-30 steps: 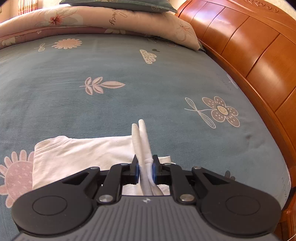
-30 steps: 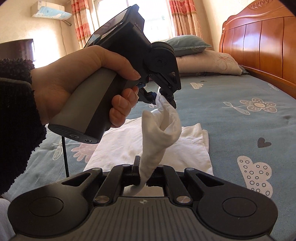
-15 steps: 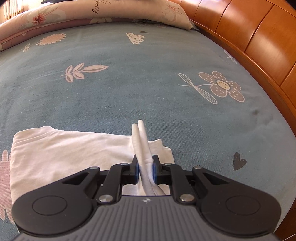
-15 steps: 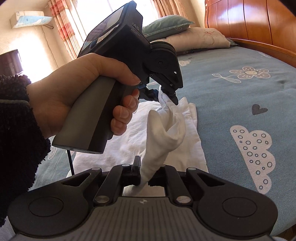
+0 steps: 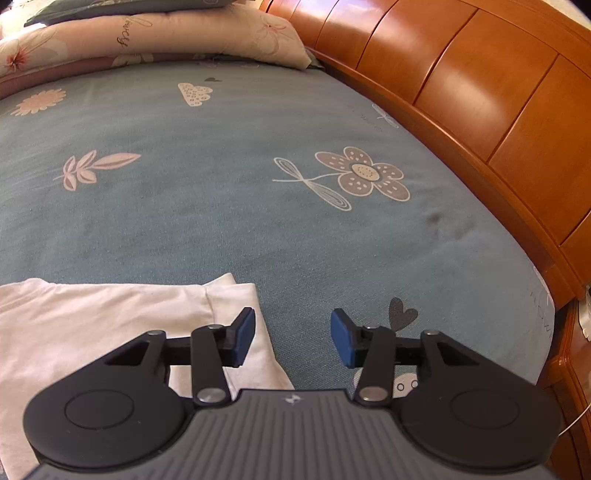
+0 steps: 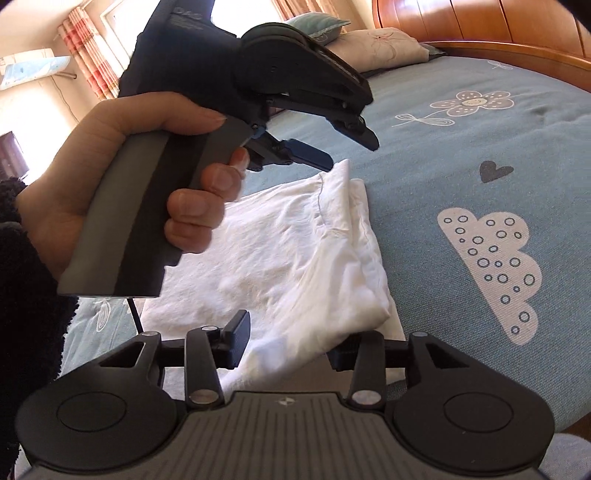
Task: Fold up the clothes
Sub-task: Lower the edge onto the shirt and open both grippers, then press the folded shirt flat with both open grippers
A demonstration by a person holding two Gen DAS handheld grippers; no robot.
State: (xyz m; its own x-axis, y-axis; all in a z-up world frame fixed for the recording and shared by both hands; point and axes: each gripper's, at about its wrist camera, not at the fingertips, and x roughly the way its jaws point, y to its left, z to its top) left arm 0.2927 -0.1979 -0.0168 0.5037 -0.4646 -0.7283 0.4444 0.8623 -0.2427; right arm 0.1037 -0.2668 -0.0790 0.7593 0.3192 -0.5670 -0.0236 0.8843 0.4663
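Observation:
A white garment lies folded flat on the blue flowered bed sheet. My right gripper is open at its near edge; a thick fold of the cloth sags between the spread fingers and hides part of the right one. A hand holds my left gripper just above the garment's far corner, jaws apart with nothing in them. In the left wrist view the left gripper is open over the sheet, and the white garment lies beneath its left finger.
A wooden headboard runs along the right side of the bed sheet. Pillows are stacked at the far end. Curtains and an air conditioner show behind the hand.
Both grippers have opened and let go of the raised white fold. The cloth has dropped flat onto the garment, and the left gripper has lifted slightly away.

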